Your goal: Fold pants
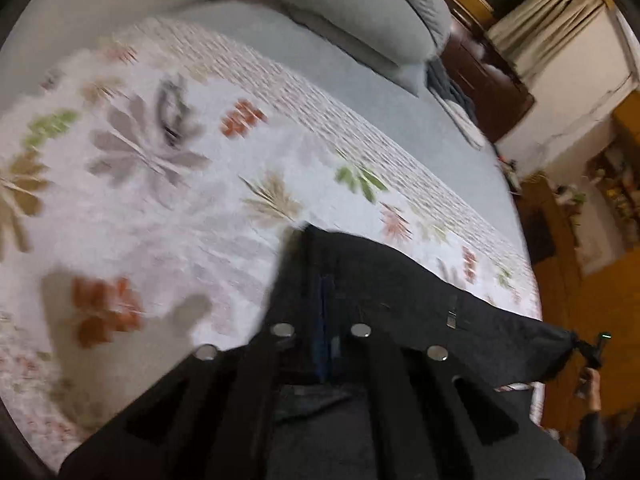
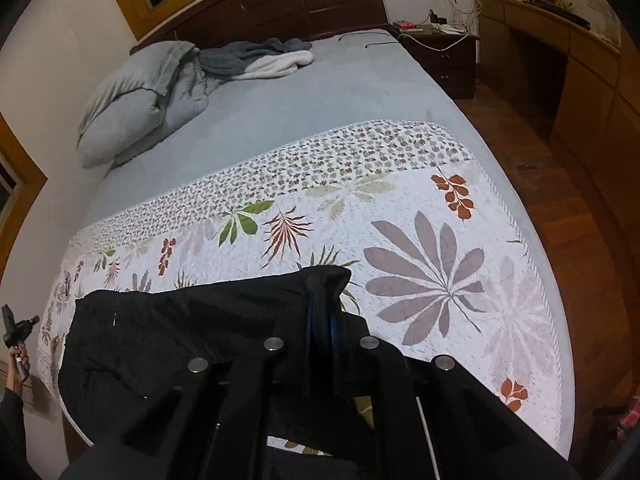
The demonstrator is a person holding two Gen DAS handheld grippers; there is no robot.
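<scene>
The black pants [image 1: 400, 288] hang stretched between my two grippers above the floral bedspread [image 1: 140, 208]. My left gripper [image 1: 324, 336] is shut on one corner of the pants, with cloth bunched between its blue pads. My right gripper [image 2: 322, 332] is shut on the other corner of the pants [image 2: 180, 328]. The cloth drapes down toward the near edge of the bedspread [image 2: 420, 220]. In the left wrist view my right gripper [image 1: 588, 348] shows at the far right, holding the stretched edge. In the right wrist view my left gripper [image 2: 16, 330] shows at the far left.
Grey pillows [image 2: 132, 100] and a grey and white blanket [image 2: 260, 58] lie at the head of the bed by the dark headboard [image 2: 280, 4]. A nightstand [image 2: 440, 52] and wooden desk [image 2: 560, 60] stand to the right. Wooden floor [image 2: 580, 240] runs beside the bed.
</scene>
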